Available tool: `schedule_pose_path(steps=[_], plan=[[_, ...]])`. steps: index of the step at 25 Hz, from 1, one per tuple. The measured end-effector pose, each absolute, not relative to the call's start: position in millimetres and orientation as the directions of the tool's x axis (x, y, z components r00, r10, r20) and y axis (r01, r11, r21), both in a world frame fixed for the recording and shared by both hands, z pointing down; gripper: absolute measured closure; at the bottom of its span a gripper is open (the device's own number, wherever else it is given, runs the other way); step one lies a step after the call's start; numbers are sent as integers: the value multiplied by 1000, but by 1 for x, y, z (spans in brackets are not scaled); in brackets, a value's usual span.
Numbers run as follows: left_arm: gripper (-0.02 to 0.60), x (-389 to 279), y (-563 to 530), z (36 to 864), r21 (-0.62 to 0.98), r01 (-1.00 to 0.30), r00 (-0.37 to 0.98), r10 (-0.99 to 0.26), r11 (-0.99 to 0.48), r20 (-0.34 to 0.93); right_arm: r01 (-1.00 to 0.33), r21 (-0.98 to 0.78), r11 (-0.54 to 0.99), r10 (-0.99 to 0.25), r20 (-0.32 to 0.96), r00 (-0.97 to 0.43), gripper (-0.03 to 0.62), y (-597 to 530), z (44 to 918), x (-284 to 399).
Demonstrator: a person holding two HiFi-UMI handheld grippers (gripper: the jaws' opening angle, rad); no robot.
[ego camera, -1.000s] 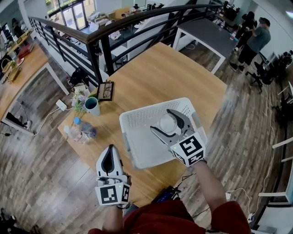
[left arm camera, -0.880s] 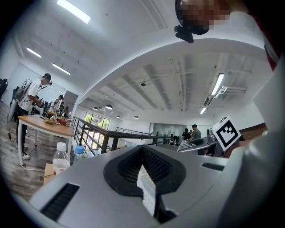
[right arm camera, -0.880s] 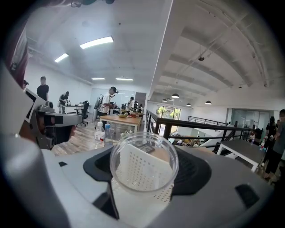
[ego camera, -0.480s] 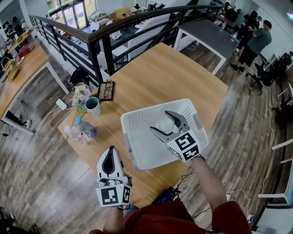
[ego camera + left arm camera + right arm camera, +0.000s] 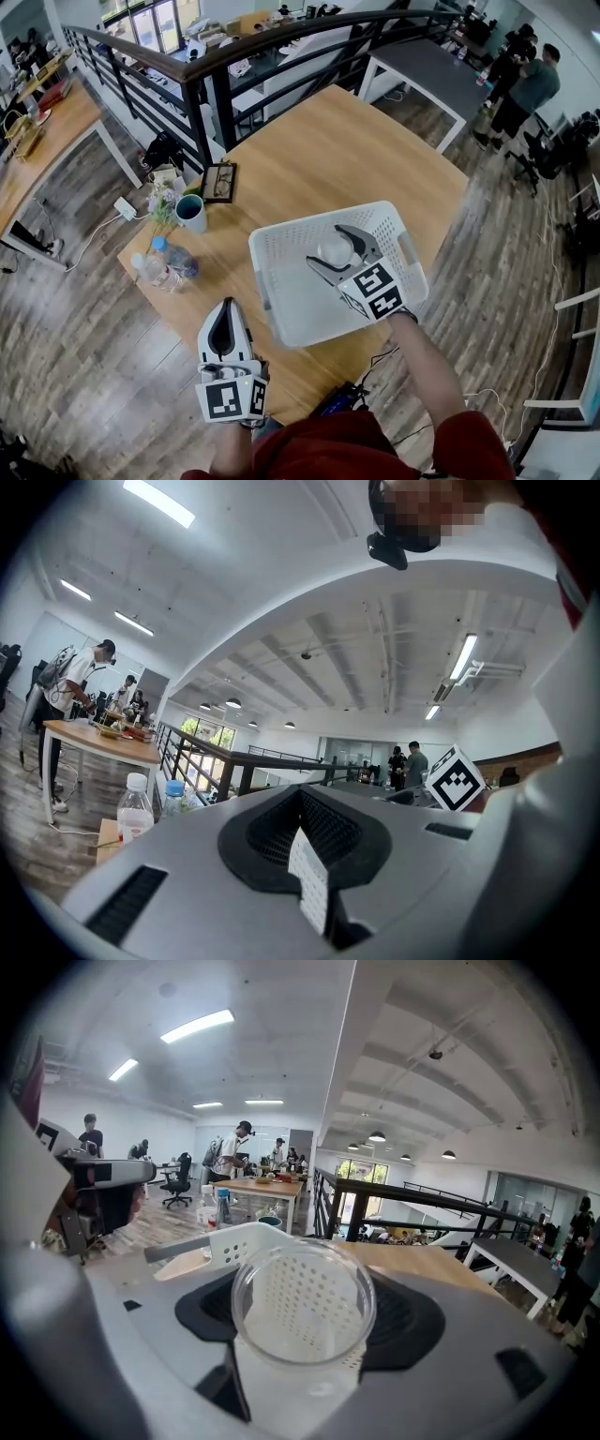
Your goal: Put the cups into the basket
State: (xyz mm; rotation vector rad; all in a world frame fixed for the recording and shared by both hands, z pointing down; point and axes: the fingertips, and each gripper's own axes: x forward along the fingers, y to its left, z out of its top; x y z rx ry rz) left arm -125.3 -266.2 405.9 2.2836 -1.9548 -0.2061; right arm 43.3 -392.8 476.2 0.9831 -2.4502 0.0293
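Observation:
A clear plastic cup (image 5: 336,251) is between the jaws of my right gripper (image 5: 325,245), which is shut on it. Gripper and cup hang inside the white perforated basket (image 5: 279,305) on the wooden table (image 5: 328,150). In the right gripper view the cup (image 5: 302,1307) lies with its open rim toward the camera, the basket's wall (image 5: 225,1239) behind it. My left gripper (image 5: 226,307) rests at the table's near edge, left of the basket, shut and holding nothing. The left gripper view shows its jaws together (image 5: 305,855).
A teal mug (image 5: 190,214), a small bunch of flowers (image 5: 161,201), two water bottles (image 5: 159,269) and a picture frame (image 5: 217,184) stand at the table's left side. A black railing (image 5: 216,98) runs behind the table. People stand far off at the upper right.
My right gripper has sunk lower into the basket with the cup still in it. The left gripper has stayed where it was.

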Motion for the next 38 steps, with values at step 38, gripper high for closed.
schedule_pose_path(steps=[38], plan=[[581,-133,-268,412,197,-971,135,-991,-134,-11,-620,142,772,-573,578,-581,235,-407,535,27]])
